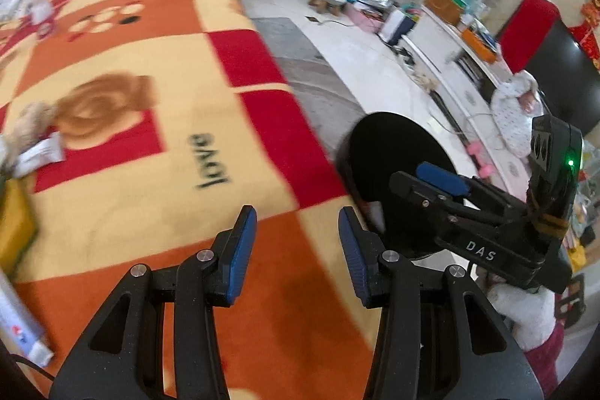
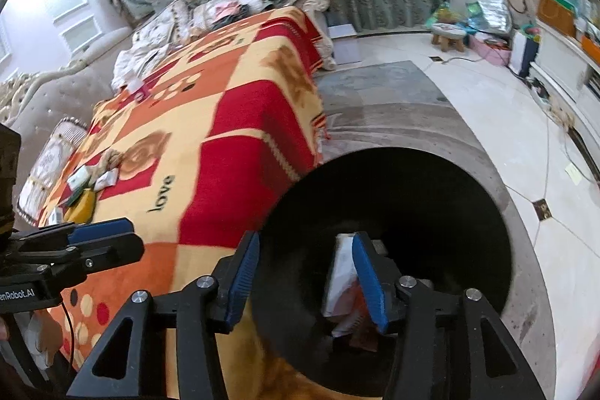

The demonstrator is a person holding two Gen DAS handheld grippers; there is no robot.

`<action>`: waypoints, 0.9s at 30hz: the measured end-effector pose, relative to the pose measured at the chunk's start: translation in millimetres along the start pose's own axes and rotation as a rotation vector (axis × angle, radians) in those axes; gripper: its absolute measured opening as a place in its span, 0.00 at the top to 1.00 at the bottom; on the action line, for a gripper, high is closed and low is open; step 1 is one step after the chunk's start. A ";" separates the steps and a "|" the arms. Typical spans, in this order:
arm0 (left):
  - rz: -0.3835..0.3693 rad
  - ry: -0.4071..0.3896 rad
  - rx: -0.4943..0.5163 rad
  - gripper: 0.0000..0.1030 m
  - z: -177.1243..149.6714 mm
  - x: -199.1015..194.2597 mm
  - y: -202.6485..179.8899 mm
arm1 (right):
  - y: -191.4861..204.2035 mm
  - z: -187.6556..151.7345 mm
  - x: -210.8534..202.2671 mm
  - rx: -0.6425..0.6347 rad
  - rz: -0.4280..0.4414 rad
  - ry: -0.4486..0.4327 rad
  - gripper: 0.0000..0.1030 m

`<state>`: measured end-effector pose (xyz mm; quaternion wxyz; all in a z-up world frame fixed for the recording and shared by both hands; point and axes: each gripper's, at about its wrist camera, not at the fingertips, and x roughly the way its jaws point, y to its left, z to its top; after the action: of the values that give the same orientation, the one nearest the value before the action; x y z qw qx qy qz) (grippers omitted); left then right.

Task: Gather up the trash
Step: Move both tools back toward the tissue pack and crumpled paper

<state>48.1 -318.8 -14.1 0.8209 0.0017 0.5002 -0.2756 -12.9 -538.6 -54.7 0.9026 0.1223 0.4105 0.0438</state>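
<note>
My left gripper (image 1: pixel 298 250) is open and empty above the orange, red and yellow blanket (image 1: pixel 150 137) on the bed. My right gripper (image 2: pixel 305 272) is open over the mouth of a black trash bin (image 2: pixel 393 194) beside the bed; white paper trash (image 2: pixel 341 283) lies inside the bin by the right finger. The bin (image 1: pixel 393 152) and right gripper (image 1: pixel 431 182) also show in the left wrist view. White wrappers (image 1: pixel 41 152) lie on the blanket at the left, by a tan soft toy (image 1: pixel 28 122). A white tube (image 1: pixel 18 325) lies at the near left.
A yellow item (image 1: pixel 13 223) lies at the blanket's left edge. Pillows and bedding (image 2: pixel 168 25) sit at the bed's far end. A grey rug (image 2: pixel 375 92) and tiled floor lie right of the bed. A white cabinet (image 2: pixel 562 62), a small stool (image 2: pixel 448 34) and clutter line the wall.
</note>
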 end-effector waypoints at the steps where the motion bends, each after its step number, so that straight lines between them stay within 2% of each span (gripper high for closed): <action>1: 0.008 -0.003 -0.007 0.58 -2.5 -2.9 6.3 | 7.9 1.6 2.3 -0.013 0.010 0.003 0.46; 14: 0.180 -0.107 -0.176 0.57 -33.8 -71.0 111.0 | 109.7 15.3 37.2 -0.165 0.133 0.046 0.42; 22: 0.233 -0.067 -0.284 0.57 -54.0 -72.5 164.2 | 165.3 15.9 51.6 -0.246 0.203 0.074 0.40; 27: 0.283 -0.069 -0.339 0.57 -73.1 -89.2 198.3 | 196.4 20.9 58.6 -0.297 0.236 0.082 0.39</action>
<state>47.1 -90.0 -31.4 0.8564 -0.0756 0.5060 -0.0692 45.6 -342.2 -33.8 0.8818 0.0334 0.4186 0.2146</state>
